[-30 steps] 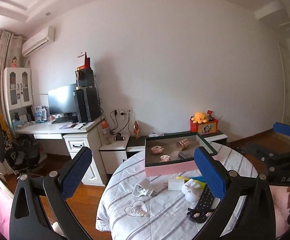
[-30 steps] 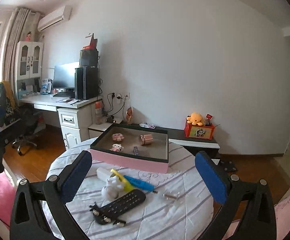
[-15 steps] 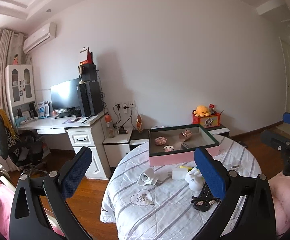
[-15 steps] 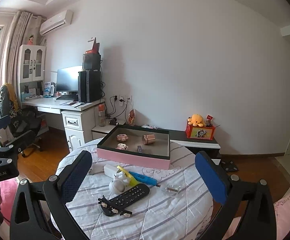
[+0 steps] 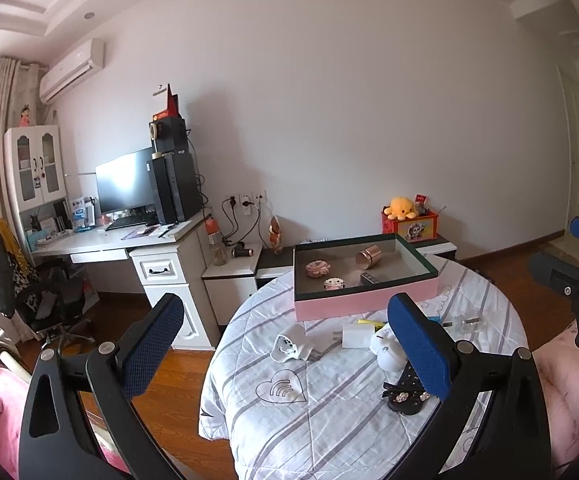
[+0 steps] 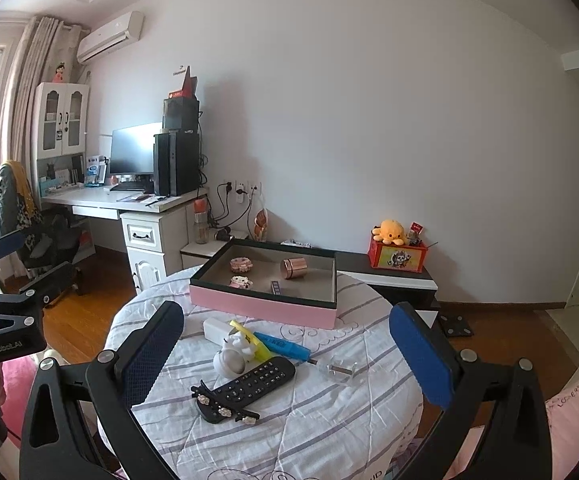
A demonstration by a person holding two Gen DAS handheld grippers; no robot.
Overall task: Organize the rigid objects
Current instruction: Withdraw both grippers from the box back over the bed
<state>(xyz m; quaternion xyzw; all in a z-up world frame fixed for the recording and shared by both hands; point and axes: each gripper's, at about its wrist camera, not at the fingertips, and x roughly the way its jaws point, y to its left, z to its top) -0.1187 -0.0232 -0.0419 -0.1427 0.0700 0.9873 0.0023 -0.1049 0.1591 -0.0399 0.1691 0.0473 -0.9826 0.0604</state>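
**Inspector:** Bedroom setting: pale wall, white desk (image 6: 129, 200) with a monitor (image 6: 135, 150) at the left, wooden floor. Round surface (image 6: 329, 420) under a striped cloth sits in the foreground. Report the task items.

**Assistant:** Pink-walled tray (image 6: 263, 306) stands at the far side of the surface. Inside it: a copper cylinder (image 6: 292, 268) lying on its side, two small pink trinkets (image 6: 241, 265) and a small dark block (image 6: 275, 287), all apart from one another.

**Inspector:** Loose items?

**Assistant:** Nearer than the tray, a cluster: white charger block (image 6: 217, 328), yellow marker (image 6: 249, 340) and blue marker (image 6: 283, 347) side by side, a white figurine (image 6: 233, 356) touching the yellow one, a black remote (image 6: 249, 388) with a jewelled hair clip (image 6: 225, 410) at its near end, and a clear knob (image 6: 335, 368) to the right. A white plug adapter (image 5: 289, 346) lies apart, on the left side.

**Inspector:** Grippers?

**Assistant:** Left gripper (image 5: 289, 352) is held above the surface's left edge, pads spread wide, nothing between them; the adapter lies between its fingers in its view, well below. Right gripper (image 6: 285, 360) is likewise spread and empty, held short of the cluster, with the remote and figurine framed between its fingers. Each gripper shows at the edge of the other's view
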